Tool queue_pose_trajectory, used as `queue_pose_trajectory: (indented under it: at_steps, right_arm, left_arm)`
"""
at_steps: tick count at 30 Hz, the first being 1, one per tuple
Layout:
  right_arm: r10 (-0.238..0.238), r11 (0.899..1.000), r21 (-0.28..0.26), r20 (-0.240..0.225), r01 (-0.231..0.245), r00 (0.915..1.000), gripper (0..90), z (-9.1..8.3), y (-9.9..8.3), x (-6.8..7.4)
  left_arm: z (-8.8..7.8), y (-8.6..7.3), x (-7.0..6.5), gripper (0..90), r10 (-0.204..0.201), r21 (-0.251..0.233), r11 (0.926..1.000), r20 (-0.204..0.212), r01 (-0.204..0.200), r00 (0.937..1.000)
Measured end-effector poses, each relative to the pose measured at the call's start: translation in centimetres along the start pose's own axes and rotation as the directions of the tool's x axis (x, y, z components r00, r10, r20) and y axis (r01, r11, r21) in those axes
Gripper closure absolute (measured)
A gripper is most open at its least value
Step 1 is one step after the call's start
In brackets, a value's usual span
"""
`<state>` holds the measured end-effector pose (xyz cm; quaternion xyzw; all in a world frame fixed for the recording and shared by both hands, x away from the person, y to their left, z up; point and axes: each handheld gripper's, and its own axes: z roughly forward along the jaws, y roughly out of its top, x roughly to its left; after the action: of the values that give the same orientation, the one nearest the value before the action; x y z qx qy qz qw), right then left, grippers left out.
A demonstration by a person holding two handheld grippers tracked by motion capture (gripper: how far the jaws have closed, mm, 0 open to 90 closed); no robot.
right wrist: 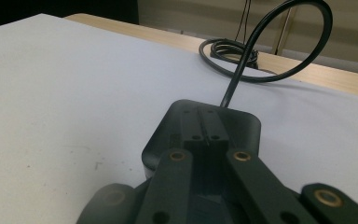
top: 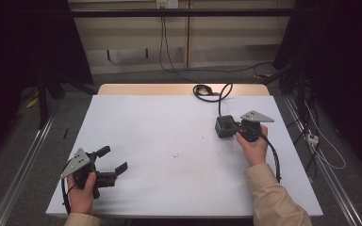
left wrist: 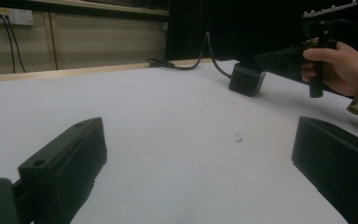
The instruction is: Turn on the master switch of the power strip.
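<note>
Hiding its own fingertips, the right gripper (top: 227, 126) rests closed beside a black cable (top: 206, 92).

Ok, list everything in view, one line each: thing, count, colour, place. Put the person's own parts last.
table: one, white top with a bare wood strip along the far edge, centre of the high view.
black box: one, black, right half of the table, at the right gripper's closed jaws.
cable: one, black, coiled on the far wood edge, running to the box.
wall socket: one, white, on the back wall.
left gripper: one, black with a grey plate, near-left of the table, jaws apart.
right gripper: one, black, jaws together over the box.
hands: two, each holding a gripper.
</note>
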<state>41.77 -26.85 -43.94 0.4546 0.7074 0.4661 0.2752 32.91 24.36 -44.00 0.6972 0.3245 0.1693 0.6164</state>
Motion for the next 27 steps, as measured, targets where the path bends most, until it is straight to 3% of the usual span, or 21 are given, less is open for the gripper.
queue_pose_trajectory:
  at_steps: [10, 27]
  right_arm:
    - [0.005, 1.000, -0.005, -0.004, -0.005, 1.0000, 90.0, 0.00, -0.12, -0.08]
    - [-0.027, 1.000, -0.005, 0.026, 0.027, 0.9993, 90.0, 0.01, -0.23, 0.37]
  left_arm:
    - [0.03, 0.03, -0.09, 2.8, 0.005, 0.001, 1.0000, 0.000, -0.005, 1.0000]
    - [-0.12, 0.04, -0.10, 2.8, 0.003, -0.003, 1.0000, -0.004, -0.003, 1.0000]
